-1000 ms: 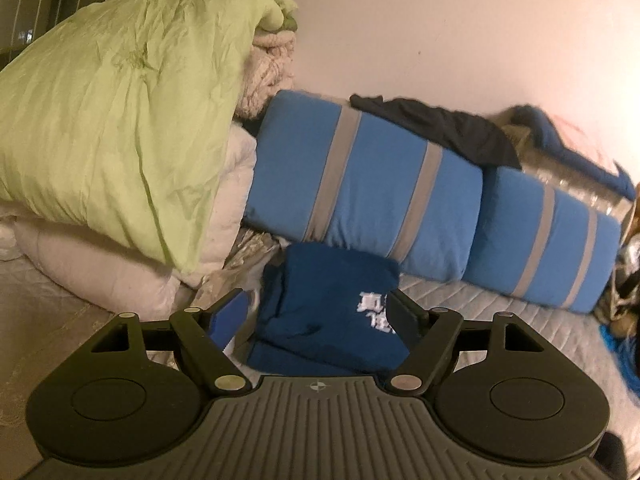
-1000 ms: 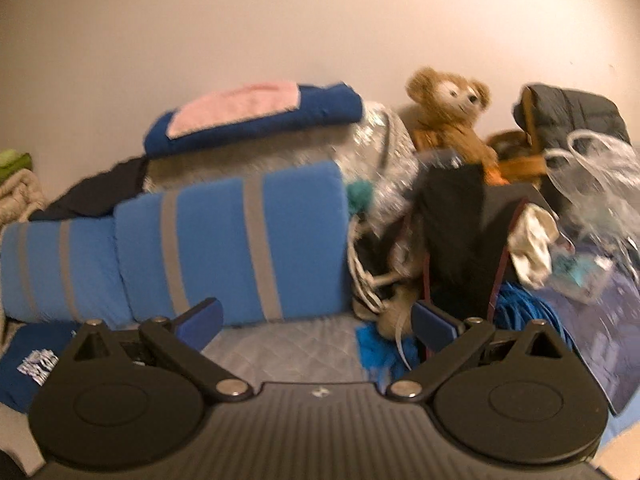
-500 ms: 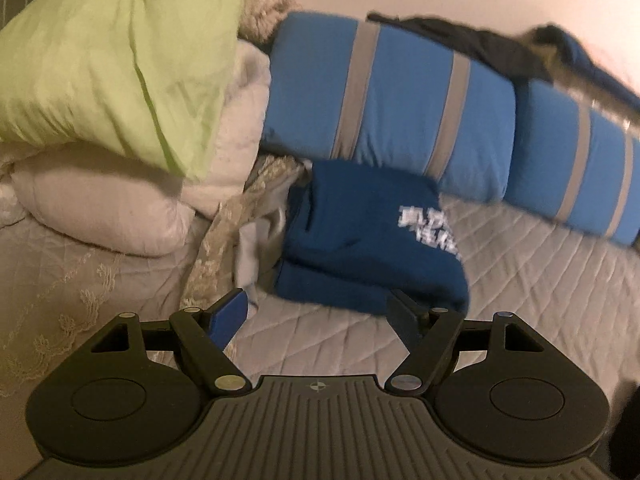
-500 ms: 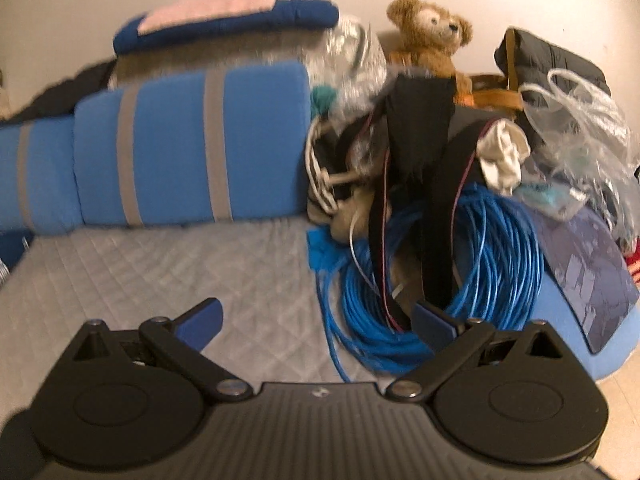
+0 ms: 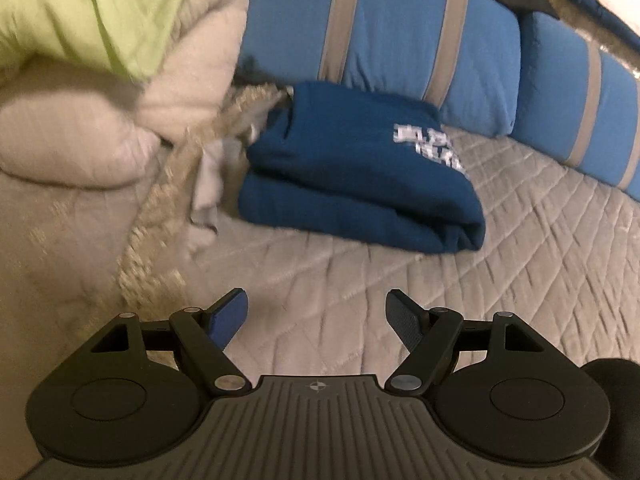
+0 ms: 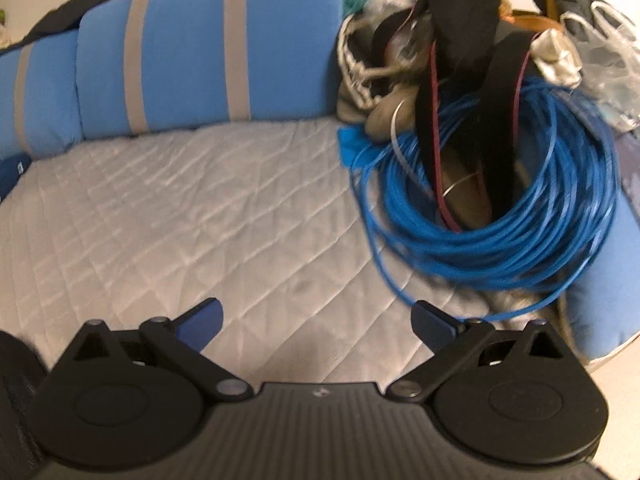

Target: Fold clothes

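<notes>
The navy garment [image 5: 360, 176] lay on the quilted bed cover [image 5: 460, 280] already folded into a thick, layered bundle, its far side against the blue striped bolster [image 5: 384, 36] and its left end just beside a rumpled beige cloth [image 5: 208, 176] and the pale bedding heap [image 5: 100, 120]; only a sliver of it showed at the left edge of the right wrist view [image 6: 12, 172]. Whether it had just been folded or was waiting to be opened and refolded could not be told. Its long axis ran from left to right across the left wrist view, dropping toward the near right, with the stacked fold edges facing the camera and the white print on top near the right end. The left hand-held gripper [image 5: 316, 316] hung over bare quilt short of the bundle with its jaws apart and nothing between them; the right hand-held gripper [image 6: 316, 324] was likewise spread and empty, well apart from the garment and near a coil of blue cable [image 6: 500, 216]. The likely trouble: a pinch on only the top layer could peel the fold open, a grip at the left end could catch the beige cloth as well, and the right one, swung carelessly, could snag a loop of cable. Blur made the edges hard to judge.
</notes>
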### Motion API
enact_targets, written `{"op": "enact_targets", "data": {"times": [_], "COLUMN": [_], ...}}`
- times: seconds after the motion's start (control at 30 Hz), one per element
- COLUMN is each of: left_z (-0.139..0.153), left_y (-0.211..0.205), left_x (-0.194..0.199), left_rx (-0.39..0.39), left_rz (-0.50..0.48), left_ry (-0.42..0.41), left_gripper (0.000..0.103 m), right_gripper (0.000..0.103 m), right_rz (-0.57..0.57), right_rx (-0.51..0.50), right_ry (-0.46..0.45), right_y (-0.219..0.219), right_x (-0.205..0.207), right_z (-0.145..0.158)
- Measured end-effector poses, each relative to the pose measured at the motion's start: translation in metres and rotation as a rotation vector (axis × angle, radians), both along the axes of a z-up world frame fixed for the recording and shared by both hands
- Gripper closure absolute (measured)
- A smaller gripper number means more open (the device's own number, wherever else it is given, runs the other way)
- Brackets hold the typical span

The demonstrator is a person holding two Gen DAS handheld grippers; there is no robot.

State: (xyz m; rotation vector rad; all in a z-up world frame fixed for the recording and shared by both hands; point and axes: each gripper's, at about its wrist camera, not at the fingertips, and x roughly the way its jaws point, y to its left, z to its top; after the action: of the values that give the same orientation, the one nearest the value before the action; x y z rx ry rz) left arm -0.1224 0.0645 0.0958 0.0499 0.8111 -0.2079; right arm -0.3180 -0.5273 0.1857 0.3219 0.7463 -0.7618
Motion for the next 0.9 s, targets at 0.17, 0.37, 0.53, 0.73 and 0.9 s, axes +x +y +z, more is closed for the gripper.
{"op": "enact_targets", "data": {"times": [0.17, 0.37, 0.53, 0.73, 0.9], "left_z": [-0.025, -0.050, -0.064, -0.069, -0.069], "left_y": [-0.013, -0.028, -0.036, -0.039, -0.041], "left_x": [0.008, 0.016, 0.012, 0.022, 0.034], "left_rx": [0.013, 0.017, 0.065, 0.087, 0.086], "left_rz": [-0.019, -0.053, -0.065, -0.055, -0.074], "left_ry": [0.036, 0.074, 0.010, -0.015, -0.016], "left_gripper": [0.027, 0.027, 0.014, 0.000, 0.000], "right_gripper": [0.000, 0.000, 0.000, 0.000, 0.000], "right_rz": [0.016, 0.060, 0.068, 0.053, 0.039], "right_rx": [0.042, 0.069, 0.066, 0.047, 0.024], "right_ry": [0.018, 0.062, 0.075, 0.069, 0.064], "right_y": [0.004, 0.012, 0.019, 0.017, 0.014], "right_x": [0.013, 0.030, 0.037, 0.042, 0.050], "right_z": [-0.030, -0.063, -0.082, -0.085, -0.088]}}
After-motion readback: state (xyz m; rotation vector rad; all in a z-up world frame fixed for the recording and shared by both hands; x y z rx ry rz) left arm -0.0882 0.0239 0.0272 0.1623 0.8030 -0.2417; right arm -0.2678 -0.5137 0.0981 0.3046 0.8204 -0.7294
